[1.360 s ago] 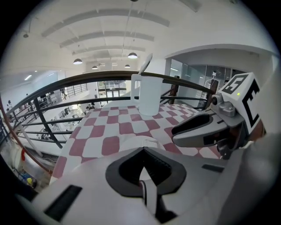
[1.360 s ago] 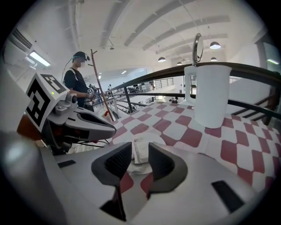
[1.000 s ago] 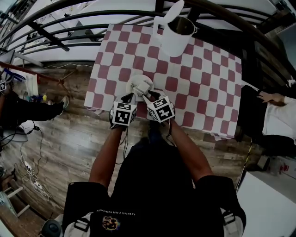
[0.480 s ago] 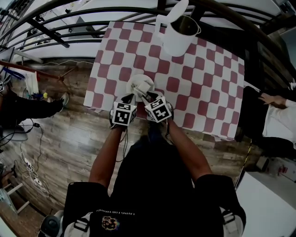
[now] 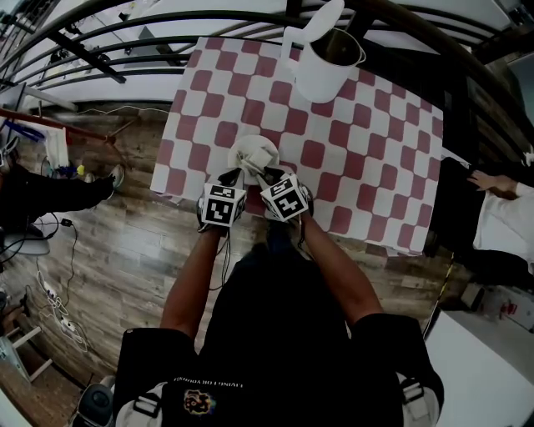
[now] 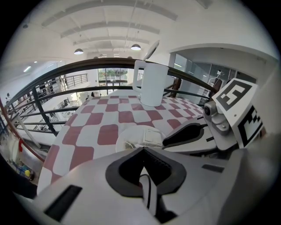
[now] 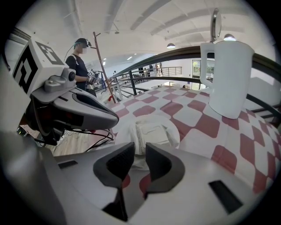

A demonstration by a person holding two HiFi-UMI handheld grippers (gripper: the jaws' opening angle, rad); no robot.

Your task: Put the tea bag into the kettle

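A square tea bag (image 5: 257,156) (image 6: 151,137) (image 7: 151,134) lies on a small white plate (image 5: 240,148) (image 6: 124,134) (image 7: 174,132) near the table's front edge. The white kettle (image 5: 321,62) (image 6: 153,83) (image 7: 228,79) stands at the far edge with its lid up. My right gripper (image 5: 265,173) (image 7: 140,147) has just been closing. A narrow gap is left between its jaws, and the tea bag's near edge lies in it. My left gripper (image 5: 235,175) (image 6: 142,150) sits at the plate's near left rim, tips together. Whether it pinches the rim is hidden.
The red-and-white checked cloth (image 5: 367,150) covers the table. A dark railing (image 5: 209,21) runs behind the kettle. A seated person (image 5: 501,200) is at the right, and another person (image 7: 81,61) stands off to the left. Cables (image 5: 58,313) lie on the wooden floor.
The right gripper has edged slightly left toward the plate. The left gripper, the plate and the kettle have kept their places.
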